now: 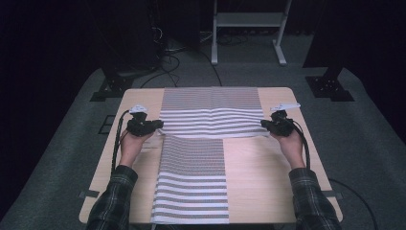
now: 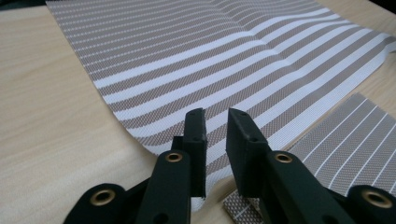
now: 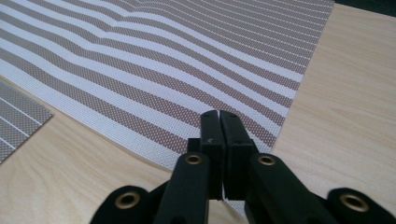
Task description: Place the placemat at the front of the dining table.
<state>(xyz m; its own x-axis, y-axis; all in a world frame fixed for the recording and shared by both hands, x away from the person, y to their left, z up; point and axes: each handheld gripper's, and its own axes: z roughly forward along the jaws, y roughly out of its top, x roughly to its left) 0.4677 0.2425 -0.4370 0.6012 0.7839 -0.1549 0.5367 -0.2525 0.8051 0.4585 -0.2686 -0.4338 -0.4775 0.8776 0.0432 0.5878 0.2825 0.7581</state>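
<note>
Striped woven mat [image 1: 210,112] spread crosswise over the worktop's far half, toward 12 o'clock: fine brown-and-white lines along the far part, broad white and brown bands along the near part. Mostly flat, with a soft ridge running through the middle and the near corners at 9 and 3 o'clock raised slightly off the surface. Second mat [image 1: 191,179] of the same weave lying lengthwise toward 6 o'clock, flat, fine lines at its far end, broad bands at its near end, far edge just beside the first mat's near edge.
</note>
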